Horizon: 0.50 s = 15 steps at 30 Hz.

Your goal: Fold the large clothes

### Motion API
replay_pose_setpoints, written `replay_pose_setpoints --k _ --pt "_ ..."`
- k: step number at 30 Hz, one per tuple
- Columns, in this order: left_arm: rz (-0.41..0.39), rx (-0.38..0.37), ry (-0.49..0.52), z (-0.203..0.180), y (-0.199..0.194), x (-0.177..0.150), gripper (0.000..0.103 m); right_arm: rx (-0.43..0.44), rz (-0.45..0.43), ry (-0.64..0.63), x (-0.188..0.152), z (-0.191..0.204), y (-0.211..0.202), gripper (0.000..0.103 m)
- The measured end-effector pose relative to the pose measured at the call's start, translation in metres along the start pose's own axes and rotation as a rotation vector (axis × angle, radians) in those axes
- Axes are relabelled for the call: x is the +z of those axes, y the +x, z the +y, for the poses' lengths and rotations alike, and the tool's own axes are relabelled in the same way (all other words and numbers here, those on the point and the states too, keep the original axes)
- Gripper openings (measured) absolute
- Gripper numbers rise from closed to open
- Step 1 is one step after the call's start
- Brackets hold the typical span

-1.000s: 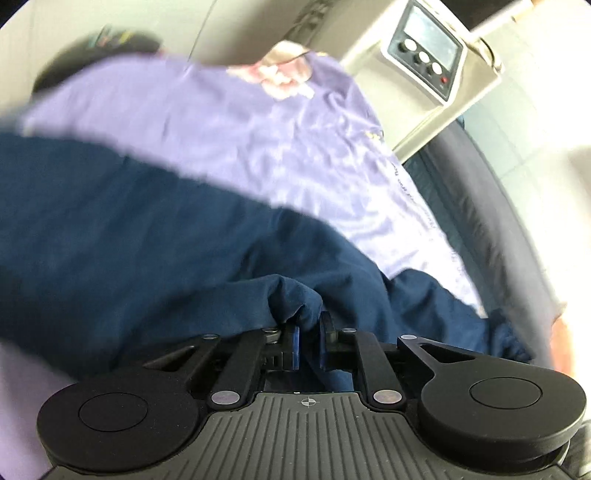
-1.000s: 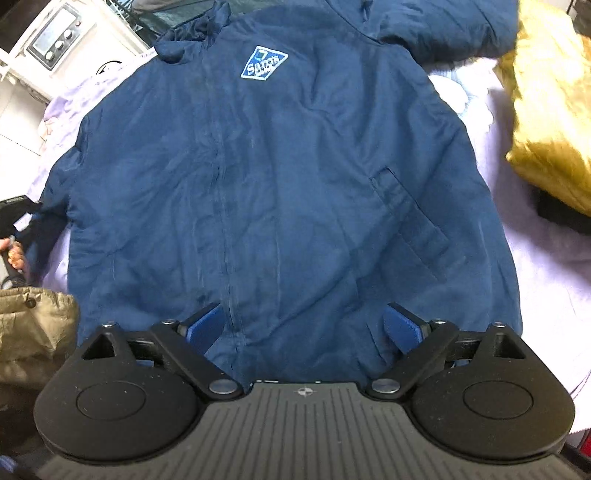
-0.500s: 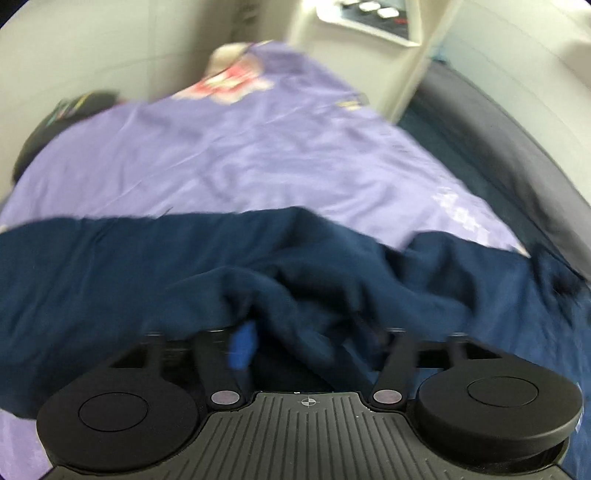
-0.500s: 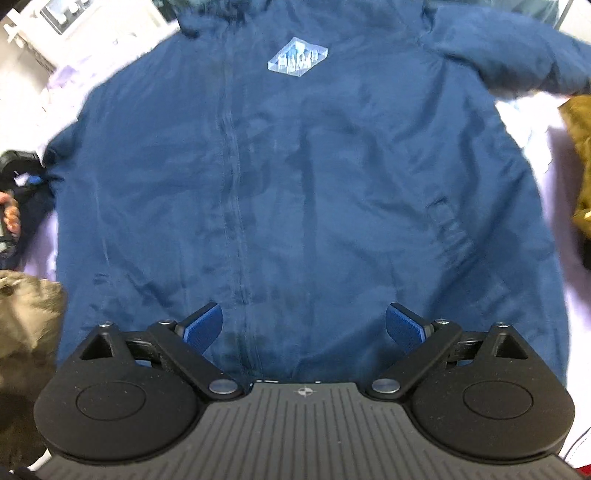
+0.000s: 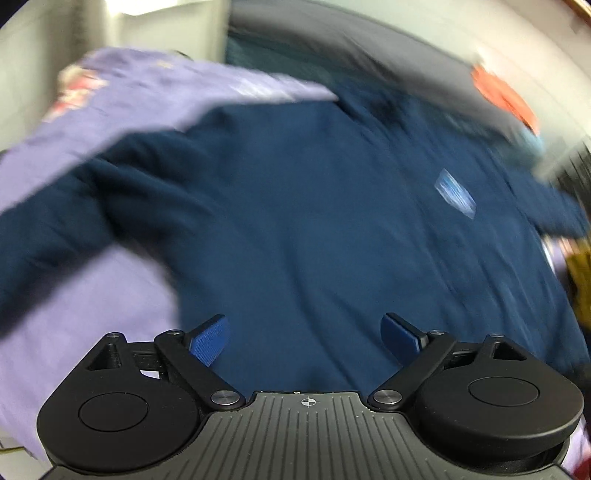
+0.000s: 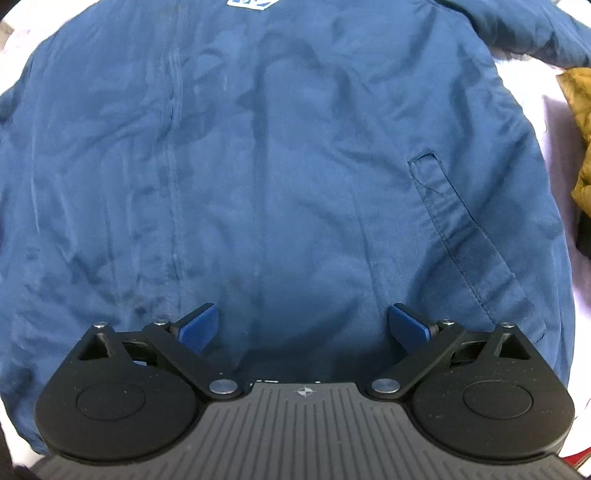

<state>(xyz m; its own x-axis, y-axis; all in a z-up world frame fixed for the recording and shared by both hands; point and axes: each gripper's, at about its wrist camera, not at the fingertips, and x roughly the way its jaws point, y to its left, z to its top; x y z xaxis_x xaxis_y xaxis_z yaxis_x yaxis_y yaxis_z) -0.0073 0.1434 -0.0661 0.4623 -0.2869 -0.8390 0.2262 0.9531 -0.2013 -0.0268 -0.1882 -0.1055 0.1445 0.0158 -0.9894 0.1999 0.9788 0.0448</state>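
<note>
Big dark blue zip-up jacket (image 6: pixel 295 166) lies flat, front up, on the light purple bed sheet (image 5: pixel 92 295). My right gripper (image 6: pixel 304 326) hangs over its bottom part, jaws opening, holding nothing. My left gripper (image 5: pixel 304 338) is wide, empty. I should grab the hem evenly.

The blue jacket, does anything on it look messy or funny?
Mostly it lies flat, front up. The jacket is wrinkled along the zipper, and one sleeve sticks out sideways toward the yellow garment, not yet folded in.
</note>
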Motion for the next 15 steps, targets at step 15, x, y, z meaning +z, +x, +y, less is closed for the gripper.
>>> replay_pose_setpoints --k 15 --pt "0.299 0.203 0.212 -0.088 0.084 -0.082 0.103 -0.023 0.029 -0.145 -0.016 0.0 0.039 0.103"
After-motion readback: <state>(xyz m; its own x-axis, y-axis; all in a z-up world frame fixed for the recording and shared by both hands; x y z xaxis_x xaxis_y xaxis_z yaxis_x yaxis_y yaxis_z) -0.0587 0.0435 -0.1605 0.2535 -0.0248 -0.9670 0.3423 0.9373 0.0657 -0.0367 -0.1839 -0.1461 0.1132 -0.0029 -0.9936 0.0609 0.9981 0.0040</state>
